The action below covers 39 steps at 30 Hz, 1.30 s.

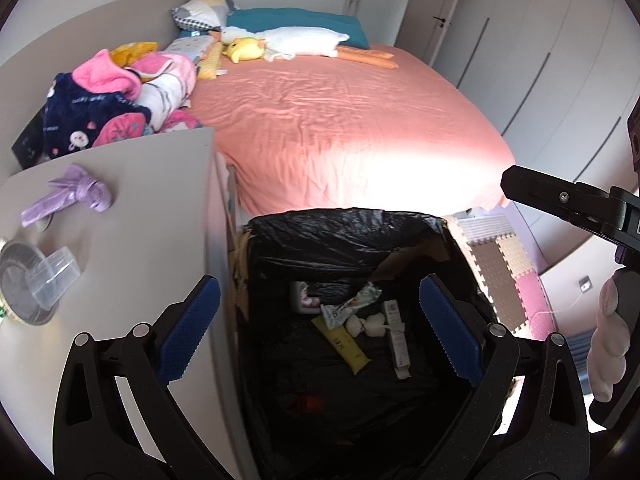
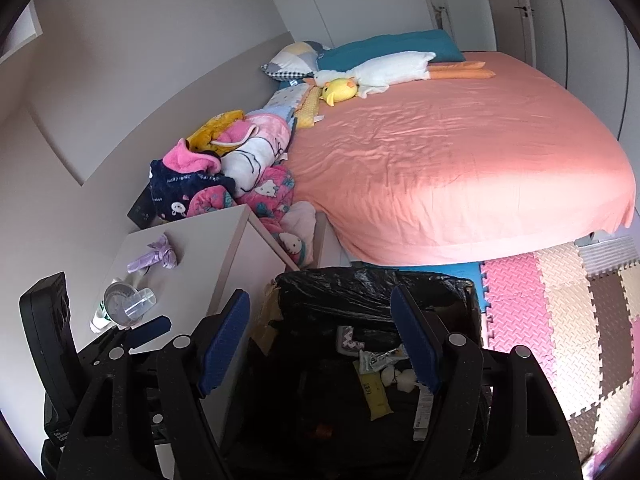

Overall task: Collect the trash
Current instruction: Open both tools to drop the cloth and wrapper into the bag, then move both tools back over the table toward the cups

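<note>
**Trash partly in the bin, more left on the surface**

Trash already lies at the bottom of the black-lined bin (image 1: 352, 248): through the left wrist view we see a yellow packet (image 1: 347, 346), a crumpled wrapper (image 1: 352, 305), white wads (image 1: 368, 325) and a long narrow box (image 1: 396, 340). The left gripper (image 1: 320, 328) hangs over the bin with its jaws spread and nothing between them. On the surface (image 1: 160, 200) beside the bin, a purple knotted bag (image 1: 74, 196) and a clear plastic cup (image 1: 52, 280) resting on a round metal lid (image 1: 16, 280) look like what we have left to collect. This view alone catches the person's hand (image 1: 608, 336) at the right edge.

From the right wrist view, the right gripper (image 2: 320, 344) also hovers above the bin (image 2: 360, 284) with jaws spread and empty. Only here do we see the foam floor mats (image 2: 560, 320) spreading wide and the whole left gripper (image 2: 132, 334) beside the surface (image 2: 208, 248).
</note>
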Available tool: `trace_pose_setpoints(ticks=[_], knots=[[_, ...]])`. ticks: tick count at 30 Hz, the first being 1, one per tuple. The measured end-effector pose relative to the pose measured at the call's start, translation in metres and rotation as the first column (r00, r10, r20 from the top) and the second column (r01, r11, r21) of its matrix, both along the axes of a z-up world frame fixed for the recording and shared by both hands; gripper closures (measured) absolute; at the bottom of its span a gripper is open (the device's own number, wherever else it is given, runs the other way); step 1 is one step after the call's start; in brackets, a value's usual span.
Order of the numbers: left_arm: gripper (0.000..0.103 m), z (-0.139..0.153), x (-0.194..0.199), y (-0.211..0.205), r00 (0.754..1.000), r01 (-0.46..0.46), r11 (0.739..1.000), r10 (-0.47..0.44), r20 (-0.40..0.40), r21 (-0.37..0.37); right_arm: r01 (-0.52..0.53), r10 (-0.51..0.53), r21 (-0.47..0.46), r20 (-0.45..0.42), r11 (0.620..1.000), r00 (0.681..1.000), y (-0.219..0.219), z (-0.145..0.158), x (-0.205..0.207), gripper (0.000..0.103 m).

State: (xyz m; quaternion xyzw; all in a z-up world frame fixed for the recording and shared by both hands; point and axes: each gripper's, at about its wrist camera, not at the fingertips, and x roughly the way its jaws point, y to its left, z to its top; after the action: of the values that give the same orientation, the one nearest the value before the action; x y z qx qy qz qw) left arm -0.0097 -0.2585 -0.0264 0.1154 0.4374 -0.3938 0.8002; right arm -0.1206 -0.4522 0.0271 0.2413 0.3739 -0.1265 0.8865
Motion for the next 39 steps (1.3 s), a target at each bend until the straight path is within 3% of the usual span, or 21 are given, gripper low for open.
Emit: trace_pose_setpoints(ticks=[19, 39], knots=[[0.007, -0.004, 0.025, 0.084, 0.976, -0.217, 0.976, 0.217, 0.003, 0.025, -0.235, 0.236, 0.021, -0.04, 0.972, 0.971, 0.068, -0.016, 0.065, 0.03], [0.007, -0.01, 0.054, 0.173, 0.896, -0.443, 0.895, 0.444, -0.005, 0.047, -0.485, 0.481, 0.001, -0.116, 0.875, 0.869, 0.146, -0.035, 0.138, 0.03]])
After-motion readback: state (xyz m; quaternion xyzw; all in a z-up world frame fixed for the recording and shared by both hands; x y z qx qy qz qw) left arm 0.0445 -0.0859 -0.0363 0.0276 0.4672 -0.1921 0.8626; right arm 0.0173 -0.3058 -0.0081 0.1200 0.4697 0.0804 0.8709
